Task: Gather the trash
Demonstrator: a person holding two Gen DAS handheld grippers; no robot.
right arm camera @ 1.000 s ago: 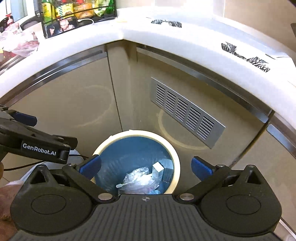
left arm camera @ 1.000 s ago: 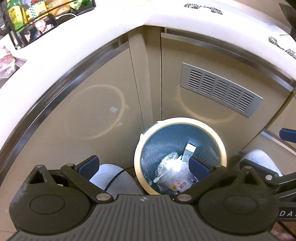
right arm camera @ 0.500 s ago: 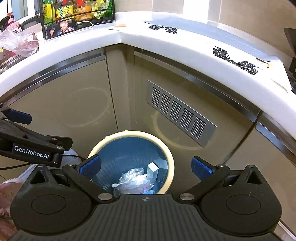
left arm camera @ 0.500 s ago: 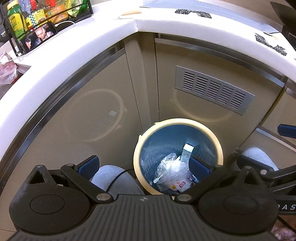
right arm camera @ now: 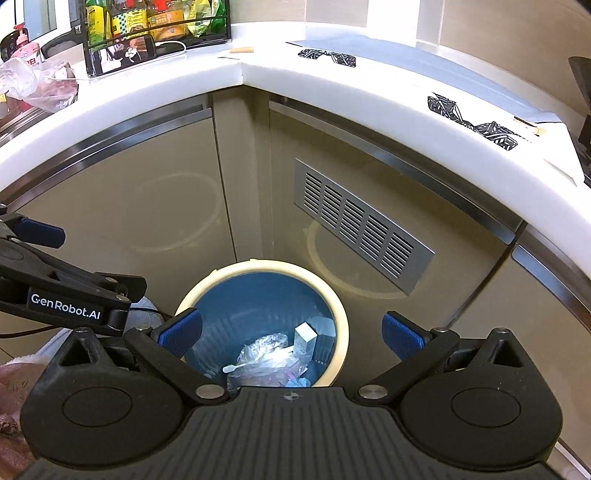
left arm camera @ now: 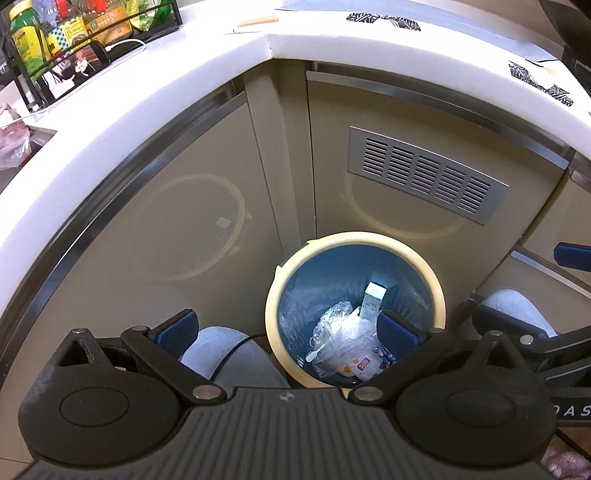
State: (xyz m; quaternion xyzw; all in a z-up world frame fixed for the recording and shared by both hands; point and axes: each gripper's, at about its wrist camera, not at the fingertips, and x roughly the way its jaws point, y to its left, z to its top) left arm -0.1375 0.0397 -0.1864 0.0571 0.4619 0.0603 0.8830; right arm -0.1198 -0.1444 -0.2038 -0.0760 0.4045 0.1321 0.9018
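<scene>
both claws are seen spread wide with nothing pinched: left gripper and right gripper are held above the round waste bin, cream rim, blue liner, standing on the floor in the cabinet corner. trash is already seen inside: crumpled clear plastic, a small white carton at 12 o'clock of the pile, a white plastic spoon at 7 o'clock.

more likely trash is seen up on the white countertop: black crumpled wrappers at 12 o'clock, another black pair at 2 o'clock, a small stick-like item near the corner.

risks, judged: the countertop edge could be clipped by a claw when raised, since it overhangs just above the bin. the bin could be tipped if its rim is knocked. thin wrappers could slip from the pads or be missed. the wire rack of bottles at 11 o'clock could be mistaken for trash.

hidden or unclear: the bin's near rim is cut off by the gripper bodies. bin depth and bottom cannot be told. the pale rounded cloth beside the bin cannot be identified. the bagged item at 10 o'clock is cropped, contents unclear. the dark object at the far right edge is cut off.
</scene>
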